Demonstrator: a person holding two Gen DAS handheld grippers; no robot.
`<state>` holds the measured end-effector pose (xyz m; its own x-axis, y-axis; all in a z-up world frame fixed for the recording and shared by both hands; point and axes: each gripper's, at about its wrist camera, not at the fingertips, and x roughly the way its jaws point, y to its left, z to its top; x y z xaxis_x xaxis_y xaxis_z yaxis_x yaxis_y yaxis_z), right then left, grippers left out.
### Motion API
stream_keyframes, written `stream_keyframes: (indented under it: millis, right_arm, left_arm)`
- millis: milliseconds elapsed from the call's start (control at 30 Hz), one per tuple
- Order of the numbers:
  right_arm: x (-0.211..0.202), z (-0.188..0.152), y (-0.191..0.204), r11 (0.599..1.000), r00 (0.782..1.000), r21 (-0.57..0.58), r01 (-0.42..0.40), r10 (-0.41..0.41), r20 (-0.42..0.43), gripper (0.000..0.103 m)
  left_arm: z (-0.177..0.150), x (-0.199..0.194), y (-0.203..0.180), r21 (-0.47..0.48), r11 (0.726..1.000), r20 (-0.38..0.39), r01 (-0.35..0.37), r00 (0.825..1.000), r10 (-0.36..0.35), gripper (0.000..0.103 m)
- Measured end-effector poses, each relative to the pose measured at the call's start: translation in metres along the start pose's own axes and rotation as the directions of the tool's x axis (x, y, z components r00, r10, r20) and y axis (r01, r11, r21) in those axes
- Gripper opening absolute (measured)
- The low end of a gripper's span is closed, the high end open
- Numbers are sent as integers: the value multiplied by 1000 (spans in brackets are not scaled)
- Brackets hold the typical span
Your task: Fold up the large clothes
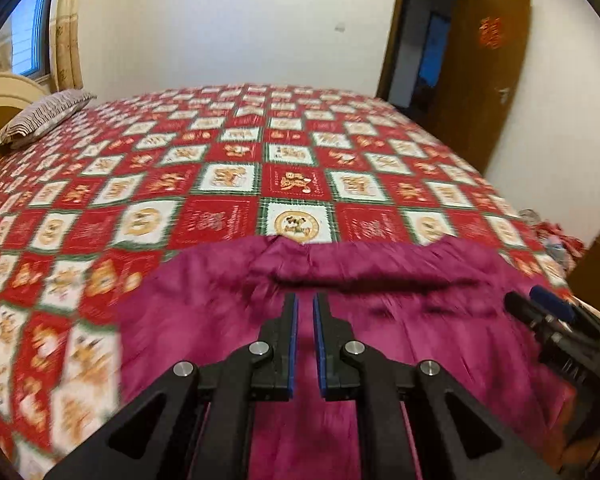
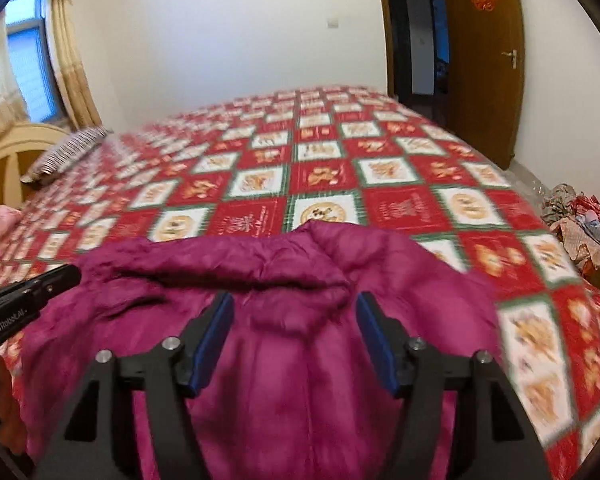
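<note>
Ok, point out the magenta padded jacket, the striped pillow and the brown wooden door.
magenta padded jacket (image 2: 284,360): right wrist view, middle of its back panel
striped pillow (image 1: 40,118): left wrist view, centre of its top
brown wooden door (image 2: 484,60): right wrist view, middle of the panel

The left handheld gripper (image 1: 306,300) is built of matte black plastic links with triangular cut-outs, joined by round silver pivot bolts, and its two slim fingers carry flat blue pads (image 1: 295,344) on their inner faces. The right handheld gripper (image 2: 294,302) has the same black linkage, silver bolts and blue pads (image 2: 214,340). White "GenRobot.AI" lettering marks the left gripper's black side.
</note>
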<state>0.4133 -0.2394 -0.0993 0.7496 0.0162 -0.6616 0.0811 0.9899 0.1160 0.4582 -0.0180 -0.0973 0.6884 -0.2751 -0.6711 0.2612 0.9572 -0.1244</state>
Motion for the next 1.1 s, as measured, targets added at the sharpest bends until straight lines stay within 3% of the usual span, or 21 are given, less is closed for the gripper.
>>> stream_keyframes:
  millis: [233, 433, 600, 867, 967, 1100]
  right_arm:
    - [-111, -57, -20, 1000, 1000, 0, 13, -13, -6, 66]
    - [-193, -117, -38, 998, 998, -5, 57, -57, -3, 67]
    - [-235, -159, -60, 995, 995, 43, 91, -89, -53, 68]
    - [-268, -199, -77, 991, 989, 48, 121, -116, -91, 68]
    - [-266, -219, -79, 994, 992, 80, 75, -66, -110, 68]
    - [-258, -239, -69, 996, 989, 56, 66, -58, -136, 68]
  left_arm:
    - [-73, -105, 14, 80, 994, 19, 77, 997, -79, 7]
    - [-146, -170, 45, 45, 991, -10, 128, 992, -128, 9]
    - [-203, -204, 68, 27, 999, -42, 34, 999, -33, 10]
    - [-243, -249, 82, 36, 999, 42, 30, 999, -31, 10]
    - [-250, -277, 95, 8, 989, 96, 145, 985, -145, 10]
    - [-257, -324, 121, 32, 969, 222, 246, 943, -247, 10]
